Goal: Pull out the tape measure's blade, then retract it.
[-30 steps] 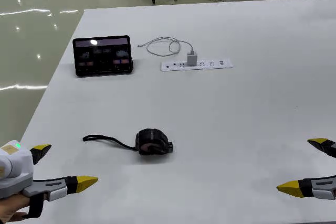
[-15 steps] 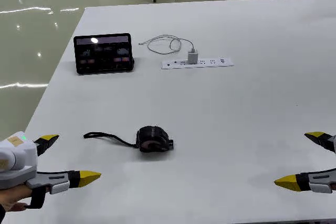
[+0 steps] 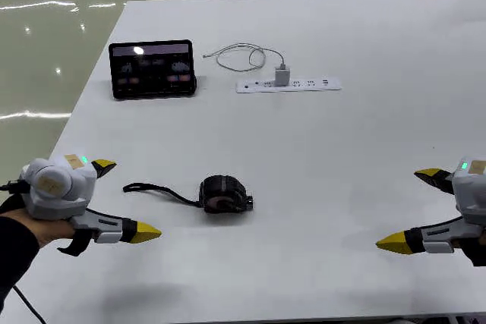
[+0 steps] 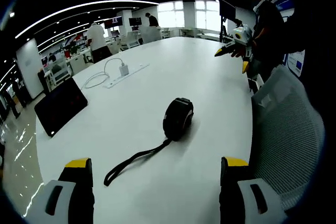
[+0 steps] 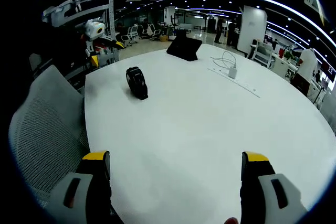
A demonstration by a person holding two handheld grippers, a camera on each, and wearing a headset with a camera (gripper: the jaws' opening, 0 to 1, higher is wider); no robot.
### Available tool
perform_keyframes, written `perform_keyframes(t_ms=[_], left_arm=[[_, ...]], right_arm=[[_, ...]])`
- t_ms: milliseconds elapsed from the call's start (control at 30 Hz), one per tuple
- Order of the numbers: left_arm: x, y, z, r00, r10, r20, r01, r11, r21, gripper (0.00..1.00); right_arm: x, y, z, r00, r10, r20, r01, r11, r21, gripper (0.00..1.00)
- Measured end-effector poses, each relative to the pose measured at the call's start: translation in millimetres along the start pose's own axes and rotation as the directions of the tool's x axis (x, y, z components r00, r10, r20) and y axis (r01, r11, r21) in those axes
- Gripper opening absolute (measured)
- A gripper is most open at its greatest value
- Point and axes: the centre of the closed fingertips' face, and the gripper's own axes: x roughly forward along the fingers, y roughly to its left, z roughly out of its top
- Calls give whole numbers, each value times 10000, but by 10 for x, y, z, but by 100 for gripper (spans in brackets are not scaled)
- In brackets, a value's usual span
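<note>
The black tape measure (image 3: 225,194) lies at the lower centre of the head view on the white bench (image 3: 342,149), its strap (image 3: 156,190) trailing left. The left tool (image 3: 125,199) at lower left and the right tool (image 3: 408,209) at lower right hover released, jaws spread wide, well apart from it.

On the table (image 3: 357,142) the tape measure (image 3: 225,193) lies between my left gripper (image 3: 129,197) and right gripper (image 3: 406,209); far behind, tablet (image 3: 152,69) left, power strip (image 3: 288,84) right.
</note>
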Motion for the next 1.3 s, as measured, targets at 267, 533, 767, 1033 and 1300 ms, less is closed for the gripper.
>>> perform_keyframes(t_ms=[267,533,767,1033,1300], left_arm=[[293,-87,113,9946,-775,-689,833,9929,853,90],[645,-237,182,9798,-1521,-1300,1704,9747,1445,85],[932,-326,227,9564,-2075,-2055,2509,9440,2142,78],[1201,-413,339,9400,-2395,-2430,3029,9137,2710,72],[1362,-438,320,9253,-2486,-2863,3314,8970,2923,59]], right_arm=[[245,79,184,9988,469,113,-463,9977,-501,100],[492,127,302,9959,905,27,-899,9923,-855,100],[696,220,449,9873,1578,187,-1537,9782,-1398,100],[957,304,571,9801,1971,235,-1898,9652,-1797,100],[1207,460,559,9619,2729,-190,-2718,9459,-1771,100]])
